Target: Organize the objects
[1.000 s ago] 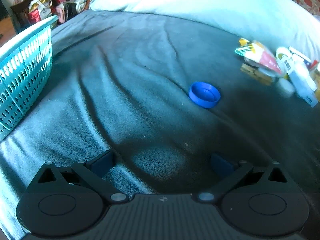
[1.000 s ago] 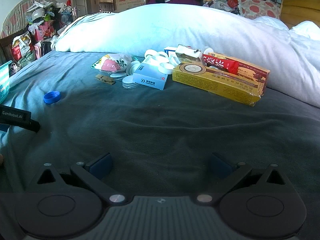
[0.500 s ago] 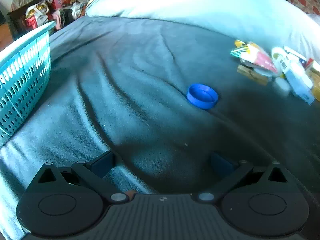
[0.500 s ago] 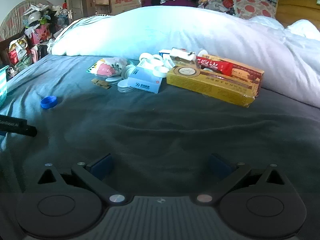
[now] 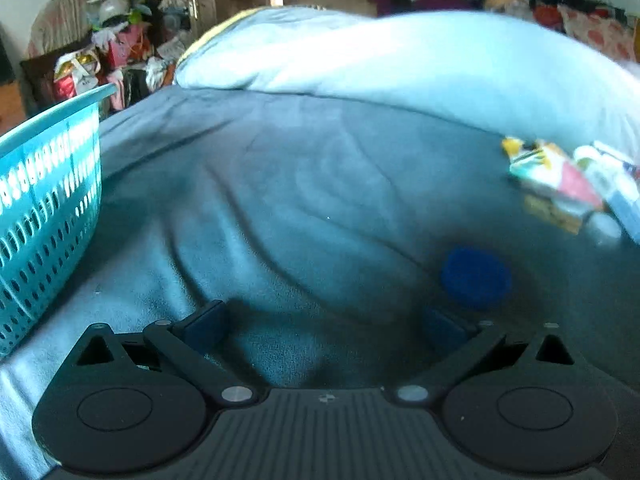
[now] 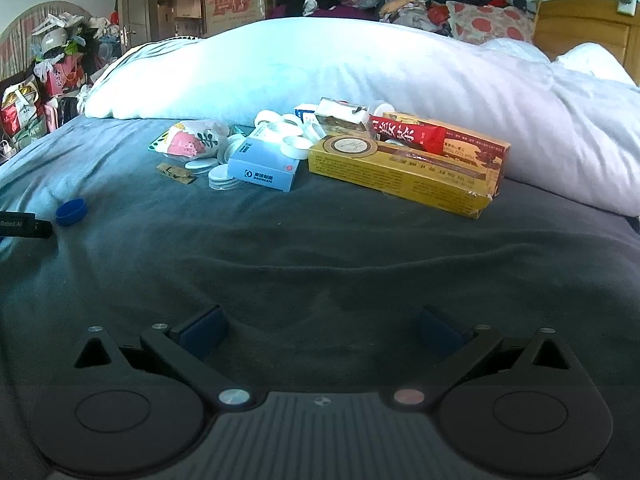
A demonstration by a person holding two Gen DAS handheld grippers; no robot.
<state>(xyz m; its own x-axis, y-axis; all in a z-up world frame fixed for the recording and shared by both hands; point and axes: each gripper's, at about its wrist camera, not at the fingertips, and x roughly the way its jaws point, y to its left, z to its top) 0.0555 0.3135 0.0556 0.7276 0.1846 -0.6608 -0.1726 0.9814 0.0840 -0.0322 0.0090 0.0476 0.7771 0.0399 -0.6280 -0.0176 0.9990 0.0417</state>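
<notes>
A blue bottle cap lies on the dark grey blanket, just beyond my left gripper's right finger. My left gripper is open and holds nothing. The same blue cap shows far left in the right wrist view, next to the tip of the left gripper. A pile of objects sits ahead: a yellow box, a red packet, a blue box, several white lids and a floral pouch. My right gripper is open over bare blanket.
A teal perforated basket stands at the left edge of the bed. A big white pillow lies behind the pile. Bags and cartons crowd the room beyond the bed. The blanket is wrinkled.
The left gripper has dropped low and swung left, so the blue cap now sits close to its right finger; the view is motion-blurred. The right gripper moved nearer to the pile.
</notes>
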